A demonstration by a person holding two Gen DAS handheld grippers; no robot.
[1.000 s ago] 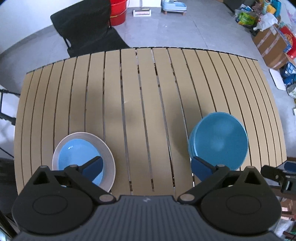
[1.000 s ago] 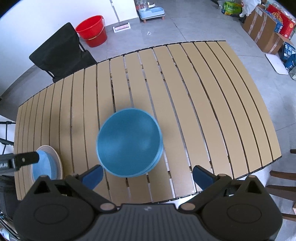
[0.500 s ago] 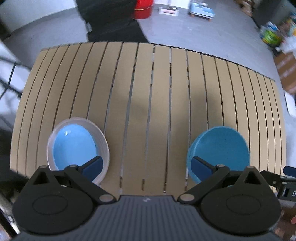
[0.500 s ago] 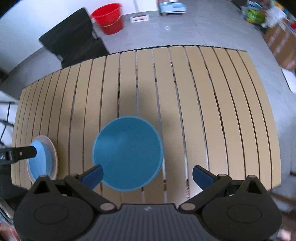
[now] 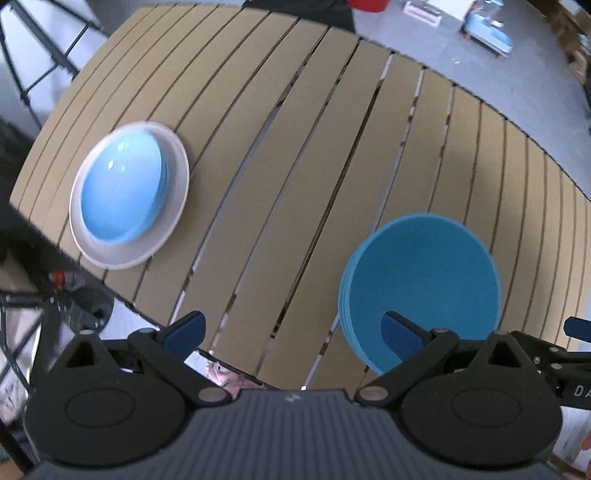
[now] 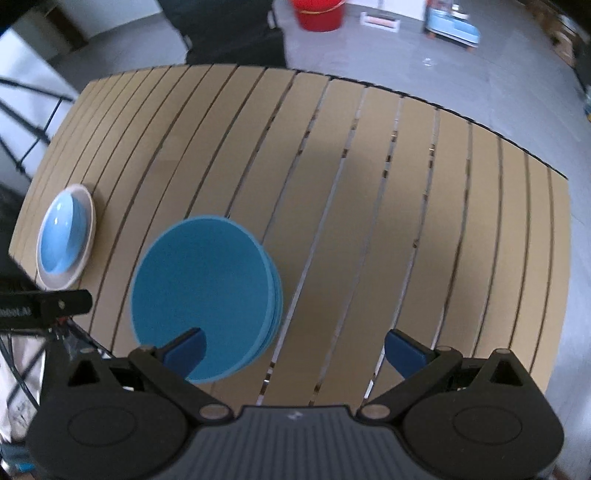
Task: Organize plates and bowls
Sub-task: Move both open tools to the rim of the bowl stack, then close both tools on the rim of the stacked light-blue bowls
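Observation:
A stack of blue plates (image 5: 421,288) (image 6: 205,295) sits near the front edge of the slatted wooden table (image 5: 295,166) (image 6: 369,203). A light blue bowl (image 5: 120,186) (image 6: 62,234) rests on a white plate (image 5: 175,192) (image 6: 85,236) at the table's left corner. My left gripper (image 5: 293,332) hovers open above the front edge, between the two piles, its right fingertip over the blue stack. My right gripper (image 6: 295,349) is open too, its left fingertip over the blue stack. Neither holds anything.
A black chair (image 6: 229,33) stands behind the table, with a red bucket (image 6: 319,14) and a blue stand (image 6: 452,29) on the grey floor beyond. Black metal framing (image 5: 40,48) is at the left. The other gripper's tip (image 6: 44,308) shows at the left edge.
Both views have swung and tilted; the table now looks skewed. The left gripper has drawn back past the front edge, so the bowl and white plate sit farther ahead. Plates have not moved.

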